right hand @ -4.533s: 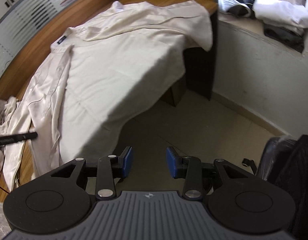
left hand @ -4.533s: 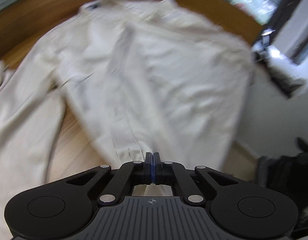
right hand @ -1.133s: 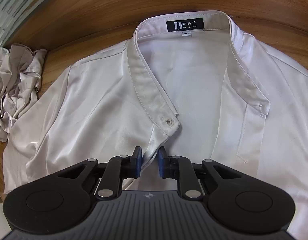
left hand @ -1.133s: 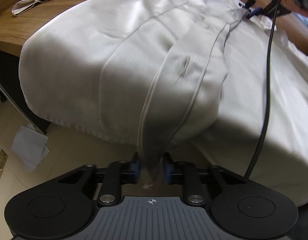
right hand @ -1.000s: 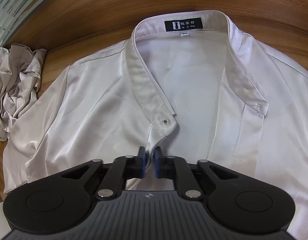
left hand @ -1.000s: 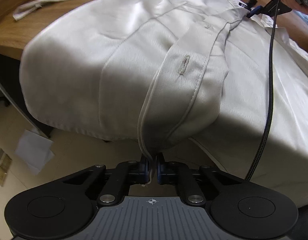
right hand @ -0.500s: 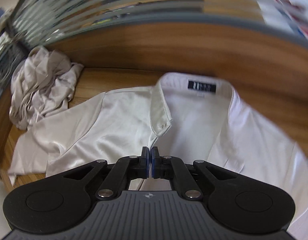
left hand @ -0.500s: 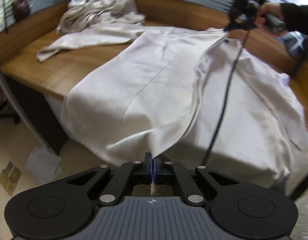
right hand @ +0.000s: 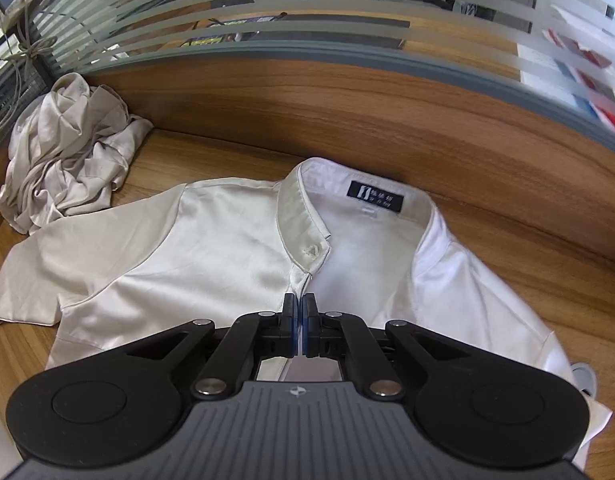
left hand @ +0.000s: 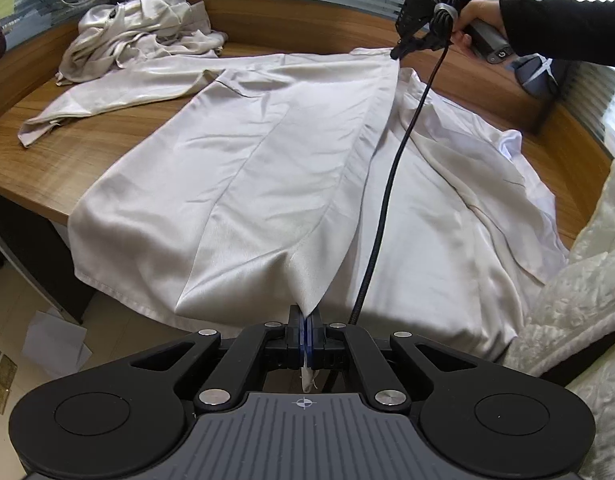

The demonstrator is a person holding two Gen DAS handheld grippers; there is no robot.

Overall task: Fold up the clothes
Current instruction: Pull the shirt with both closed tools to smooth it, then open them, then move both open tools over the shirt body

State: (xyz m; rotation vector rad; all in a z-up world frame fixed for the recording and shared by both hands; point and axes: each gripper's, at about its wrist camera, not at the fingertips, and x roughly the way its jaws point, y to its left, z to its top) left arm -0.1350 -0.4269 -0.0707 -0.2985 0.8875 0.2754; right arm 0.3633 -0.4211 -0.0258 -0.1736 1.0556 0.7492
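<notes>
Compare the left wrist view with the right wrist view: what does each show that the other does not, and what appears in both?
Only the left wrist view shows the shirt's hem end hanging over the desk edge, the left gripper shut on the shirt's front edge at the hem, a black cable, and the floor.

Only the right wrist view shows the collar label and the striped glass partition.

Both show the cream shirt, the crumpled pile of clothes at the back of the desk, and the right gripper clamping the shirt's front edge near the collar.
</notes>
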